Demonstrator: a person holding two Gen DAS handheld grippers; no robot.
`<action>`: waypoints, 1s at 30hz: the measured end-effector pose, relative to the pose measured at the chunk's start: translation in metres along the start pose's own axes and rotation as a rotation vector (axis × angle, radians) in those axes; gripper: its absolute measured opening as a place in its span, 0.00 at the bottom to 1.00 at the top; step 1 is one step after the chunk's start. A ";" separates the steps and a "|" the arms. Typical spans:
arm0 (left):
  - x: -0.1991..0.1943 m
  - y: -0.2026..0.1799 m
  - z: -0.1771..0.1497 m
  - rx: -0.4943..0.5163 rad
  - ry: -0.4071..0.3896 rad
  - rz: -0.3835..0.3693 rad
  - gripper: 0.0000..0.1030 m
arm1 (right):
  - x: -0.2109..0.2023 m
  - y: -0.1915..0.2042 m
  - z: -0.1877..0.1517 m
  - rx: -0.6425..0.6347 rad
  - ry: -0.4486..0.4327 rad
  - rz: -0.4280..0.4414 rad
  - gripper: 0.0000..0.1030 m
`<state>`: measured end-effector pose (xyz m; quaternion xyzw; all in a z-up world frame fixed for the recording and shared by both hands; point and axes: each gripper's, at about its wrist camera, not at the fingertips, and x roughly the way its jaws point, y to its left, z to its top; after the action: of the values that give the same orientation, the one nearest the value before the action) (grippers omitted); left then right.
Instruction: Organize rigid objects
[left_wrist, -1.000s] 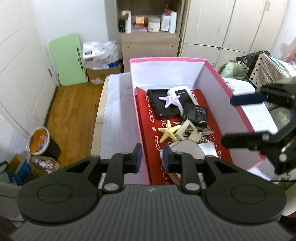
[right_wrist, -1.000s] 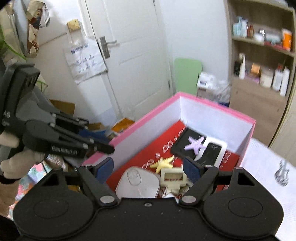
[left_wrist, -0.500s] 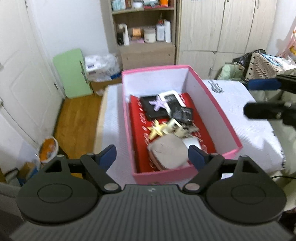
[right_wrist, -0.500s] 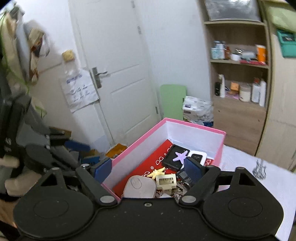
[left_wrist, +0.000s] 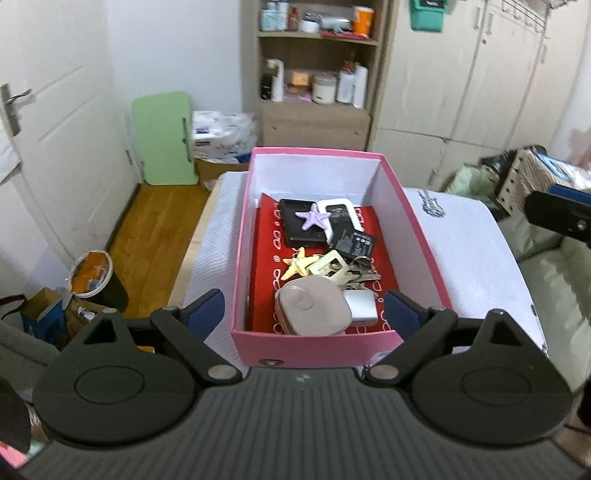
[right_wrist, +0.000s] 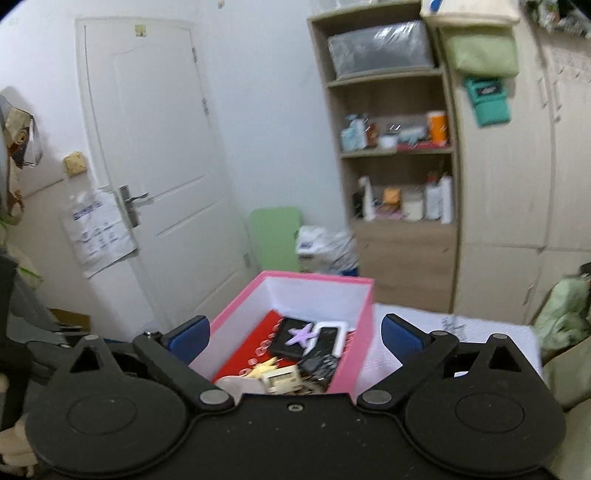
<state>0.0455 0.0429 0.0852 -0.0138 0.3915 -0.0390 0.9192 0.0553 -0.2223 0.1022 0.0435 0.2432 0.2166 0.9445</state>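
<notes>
A pink box (left_wrist: 332, 347) with a red lining stands on a white bedcover. Inside lie a purple starfish (left_wrist: 313, 218) on a black device (left_wrist: 295, 230), a white-framed phone (left_wrist: 341, 212), a yellow starfish (left_wrist: 298, 263), keys (left_wrist: 364, 271), a pinkish-grey rounded case (left_wrist: 312, 310) and a white charger (left_wrist: 362, 312). My left gripper (left_wrist: 303, 312) hovers back from the box's near end, its jaws opening with nothing gripped. My right gripper (right_wrist: 294, 334) hangs off the box's (right_wrist: 354, 332) near corner, jaws opening too, holding nothing. One right finger (left_wrist: 557, 212) shows at the left view's edge.
The white bedcover (left_wrist: 461, 251) spreads right of the box. Left of it are a wooden floor (left_wrist: 155, 229), a green folded board (left_wrist: 162, 136) and a bin (left_wrist: 92, 273). A shelf unit (left_wrist: 317, 85) and wardrobes stand behind, and a white door (right_wrist: 155, 147) is on the left.
Both grippers have drawn back and up from the box. The left jaws went from nearly shut to wide; the right jaws spread further. The box contents lie still.
</notes>
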 end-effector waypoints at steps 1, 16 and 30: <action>0.000 -0.001 -0.006 -0.011 -0.001 0.006 0.91 | -0.003 0.000 -0.003 0.008 0.004 -0.015 0.98; -0.010 -0.035 -0.040 0.058 -0.036 0.055 0.95 | -0.040 -0.004 -0.039 0.087 0.069 -0.142 0.98; -0.004 -0.038 -0.050 -0.012 -0.036 0.093 0.98 | -0.040 -0.008 -0.055 0.115 0.107 -0.227 0.98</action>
<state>0.0043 0.0051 0.0559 -0.0020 0.3752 0.0062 0.9269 0.0005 -0.2486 0.0699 0.0584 0.3086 0.0962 0.9445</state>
